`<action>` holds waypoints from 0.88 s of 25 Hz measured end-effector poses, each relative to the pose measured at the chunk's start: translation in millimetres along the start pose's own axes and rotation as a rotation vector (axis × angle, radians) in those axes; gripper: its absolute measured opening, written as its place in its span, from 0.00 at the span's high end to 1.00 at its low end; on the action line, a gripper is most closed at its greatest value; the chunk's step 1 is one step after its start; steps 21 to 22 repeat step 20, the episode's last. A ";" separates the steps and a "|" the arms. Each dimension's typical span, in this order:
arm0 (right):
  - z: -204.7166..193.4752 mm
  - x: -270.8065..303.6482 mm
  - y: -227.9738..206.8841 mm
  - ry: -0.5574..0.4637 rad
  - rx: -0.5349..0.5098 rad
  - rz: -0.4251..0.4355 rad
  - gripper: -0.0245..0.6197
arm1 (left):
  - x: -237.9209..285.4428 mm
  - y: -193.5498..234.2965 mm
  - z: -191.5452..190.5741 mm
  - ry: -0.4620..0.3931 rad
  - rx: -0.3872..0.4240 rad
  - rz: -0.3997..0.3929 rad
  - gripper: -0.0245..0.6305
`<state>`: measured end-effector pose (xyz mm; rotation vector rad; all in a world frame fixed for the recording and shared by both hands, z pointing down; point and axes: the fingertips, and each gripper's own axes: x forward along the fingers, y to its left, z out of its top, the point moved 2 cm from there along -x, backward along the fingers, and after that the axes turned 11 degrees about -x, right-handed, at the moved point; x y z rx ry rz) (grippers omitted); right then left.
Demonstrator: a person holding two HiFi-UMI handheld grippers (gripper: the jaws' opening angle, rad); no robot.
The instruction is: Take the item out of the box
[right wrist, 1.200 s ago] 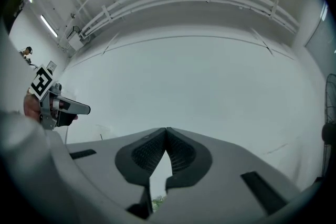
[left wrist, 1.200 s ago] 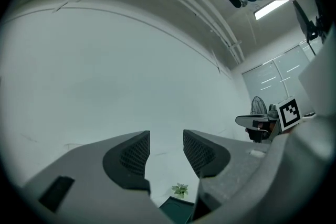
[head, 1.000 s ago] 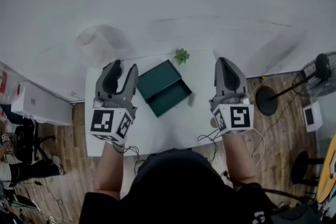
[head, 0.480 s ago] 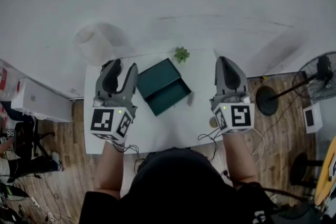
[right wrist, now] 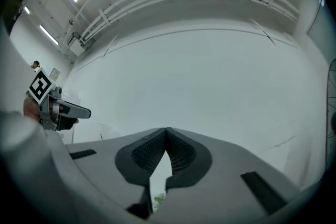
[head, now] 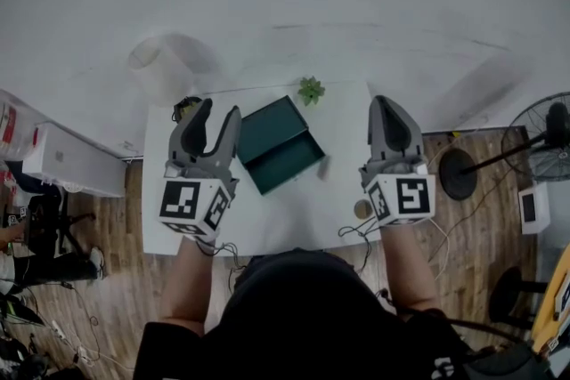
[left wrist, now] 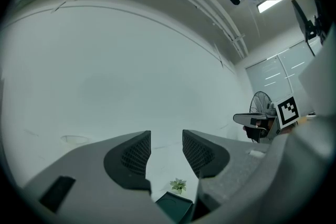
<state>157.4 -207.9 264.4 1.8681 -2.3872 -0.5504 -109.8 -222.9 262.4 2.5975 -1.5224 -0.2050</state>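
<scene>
A dark green box (head: pixel 278 142) lies on the white table (head: pixel 294 209), its lid set askew so it stands partly open; I cannot see what is inside. My left gripper (head: pixel 218 110) hovers to the left of the box, open. Its jaws have just been closing a little, with nothing between them. In the left gripper view the box (left wrist: pixel 176 208) shows low between the fingers (left wrist: pixel 135 157). My right gripper (head: pixel 385 101) hangs to the right of the box, shut and empty. Its pads (right wrist: pixel 181 152) meet at the tip.
A small green plant (head: pixel 310 91) stands at the table's back edge behind the box. A small round brown thing (head: pixel 362 209) lies by the right gripper's cube. A pale round bin (head: pixel 160 67) is behind the table's left corner, a fan (head: pixel 543 129) stands on the right and a white cabinet (head: pixel 67 163) on the left.
Both grippers have drifted slightly, the left one a little to the right in the head view. The box and plant lie as before.
</scene>
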 end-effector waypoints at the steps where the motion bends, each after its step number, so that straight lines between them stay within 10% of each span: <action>1: -1.4 0.2 -1.9 -0.001 0.000 0.003 0.95 | 1.2 -2.3 -1.8 0.004 -0.001 0.002 0.68; 22: -57.7 24.5 -36.6 0.021 0.074 0.103 0.95 | 21.5 -24.8 -38.6 0.054 -0.006 0.116 0.68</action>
